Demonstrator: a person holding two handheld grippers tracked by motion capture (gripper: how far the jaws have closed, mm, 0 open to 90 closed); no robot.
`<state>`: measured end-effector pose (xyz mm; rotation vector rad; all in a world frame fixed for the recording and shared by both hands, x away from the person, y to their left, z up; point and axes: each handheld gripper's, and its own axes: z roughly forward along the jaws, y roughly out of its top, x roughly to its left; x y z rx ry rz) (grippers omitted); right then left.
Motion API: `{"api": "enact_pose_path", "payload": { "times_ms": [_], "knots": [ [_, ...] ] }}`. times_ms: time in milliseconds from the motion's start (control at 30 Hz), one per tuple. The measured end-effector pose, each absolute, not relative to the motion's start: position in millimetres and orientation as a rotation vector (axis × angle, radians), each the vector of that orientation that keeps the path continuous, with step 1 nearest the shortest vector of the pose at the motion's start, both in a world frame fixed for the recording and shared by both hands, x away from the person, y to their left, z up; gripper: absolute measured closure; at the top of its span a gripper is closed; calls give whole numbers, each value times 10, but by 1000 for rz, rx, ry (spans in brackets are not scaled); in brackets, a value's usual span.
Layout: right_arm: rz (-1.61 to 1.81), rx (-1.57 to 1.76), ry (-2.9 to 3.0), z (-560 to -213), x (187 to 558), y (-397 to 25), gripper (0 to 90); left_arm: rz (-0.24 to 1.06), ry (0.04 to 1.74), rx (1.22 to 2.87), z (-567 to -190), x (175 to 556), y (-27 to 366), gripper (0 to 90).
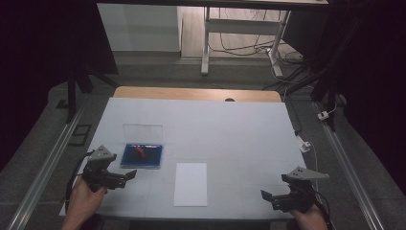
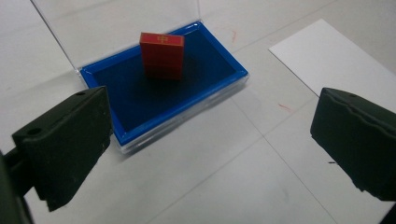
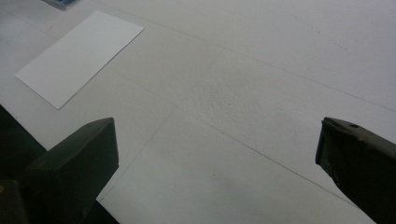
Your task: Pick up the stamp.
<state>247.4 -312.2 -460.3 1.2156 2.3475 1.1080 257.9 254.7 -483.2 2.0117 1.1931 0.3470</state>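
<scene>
As seen from the high view, the left gripper (image 1: 125, 177) is held just beside a blue tray (image 1: 141, 155) with its clear lid (image 1: 142, 132) raised, while the right gripper (image 1: 268, 196) rests near the table (image 1: 239, 129) edge; a white sheet (image 1: 190, 184) lies between them. In the left gripper view, wide-spread empty jaws frame a red block (image 2: 162, 55) standing upright in the tray. In the right gripper view, the jaws are likewise spread apart and empty above the bare table.

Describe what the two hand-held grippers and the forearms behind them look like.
Both are black. The left hand-held gripper and the right hand-held gripper each carry a grey three-cornered plate on top and trail a dark cable. Each has two blocky matte black jaws with small holes near the tips. The forearms are bare, with no sleeves in view.
</scene>
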Motion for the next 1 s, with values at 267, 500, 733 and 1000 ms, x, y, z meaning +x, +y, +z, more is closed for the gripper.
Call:
{"api": "enact_pose_path", "payload": {
  "times_ms": [267, 500, 733, 1000],
  "knots": [
    [1105, 1209, 2355, -4604, 2474, -3118, 0, 342, 1215, 2038, -4851, 2757, 2507, 0],
    [1098, 1203, 2363, -4606, 2475, -3110, 0, 346, 1233, 2039, -4853, 2890, 2484, 0],
    [1091, 1201, 2369, -4608, 2475, -3102, 0, 360, 1234, 2071, -4882, 3044, 2437, 0],
    [1085, 1196, 2375, -4609, 2478, -3100, 0, 354, 1225, 2098, -4935, 3212, 2395, 0]
  ]
}}
